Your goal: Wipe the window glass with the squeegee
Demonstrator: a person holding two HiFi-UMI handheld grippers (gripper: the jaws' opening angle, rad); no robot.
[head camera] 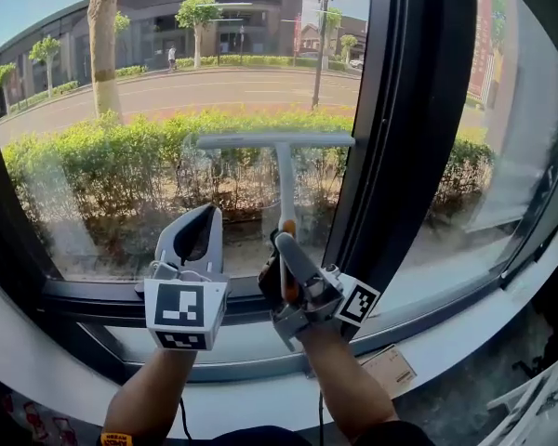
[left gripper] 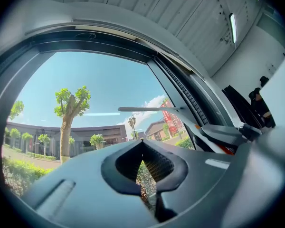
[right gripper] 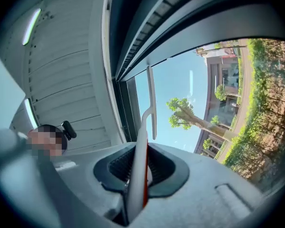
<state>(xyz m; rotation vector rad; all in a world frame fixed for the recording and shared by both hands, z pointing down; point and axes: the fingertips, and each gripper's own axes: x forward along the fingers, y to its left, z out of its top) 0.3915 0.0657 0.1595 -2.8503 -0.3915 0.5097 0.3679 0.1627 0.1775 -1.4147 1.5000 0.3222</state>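
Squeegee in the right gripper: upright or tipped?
Upright: the squeegee handle rises straight from the right gripper, whose jaws are shut on it, blade level across the top.

A pale sill (head camera: 465, 337) curves along under the window glass (head camera: 167, 91). Below the foot of the dark vertical post (head camera: 409, 110), a small brown card (head camera: 391, 370) lies flat at the sill's near edge. Further right of the post, white slatted pieces (head camera: 539, 402) rest on the grey floor (head camera: 456, 407).
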